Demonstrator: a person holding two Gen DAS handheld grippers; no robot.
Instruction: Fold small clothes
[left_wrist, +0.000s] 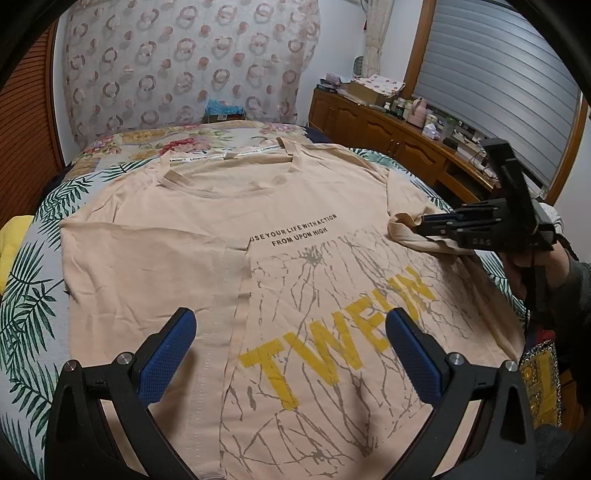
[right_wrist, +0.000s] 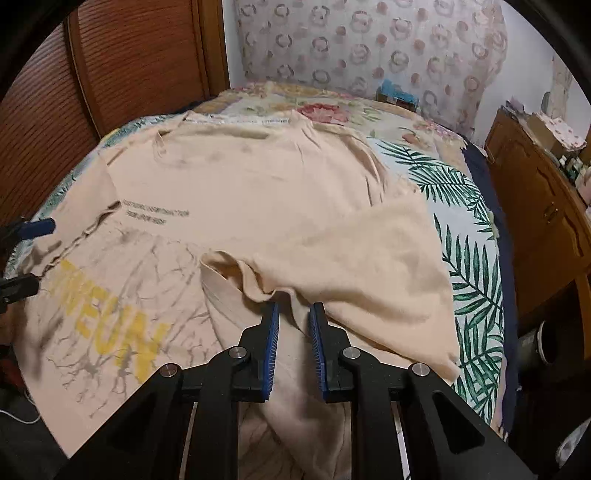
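A beige T-shirt (left_wrist: 295, 206) with yellow letters and grey crack print lies face up on the bed, collar at the far end. Its left side is folded in over the front. My left gripper (left_wrist: 291, 332) is open and empty, hovering over the shirt's lower front. My right gripper (left_wrist: 421, 227) is shut on the shirt's right sleeve (left_wrist: 406, 229) and holds it lifted over the shirt body. In the right wrist view the right gripper (right_wrist: 293, 314) pinches the sleeve fabric (right_wrist: 354, 258) between its blue pads.
The shirt lies on a bedspread (left_wrist: 33, 280) with green leaf print and flowers. A wooden cabinet (left_wrist: 388, 133) with clutter stands along the right wall. A patterned curtain (left_wrist: 177, 66) hangs behind the bed. A louvred wooden door (right_wrist: 122, 59) is at the left.
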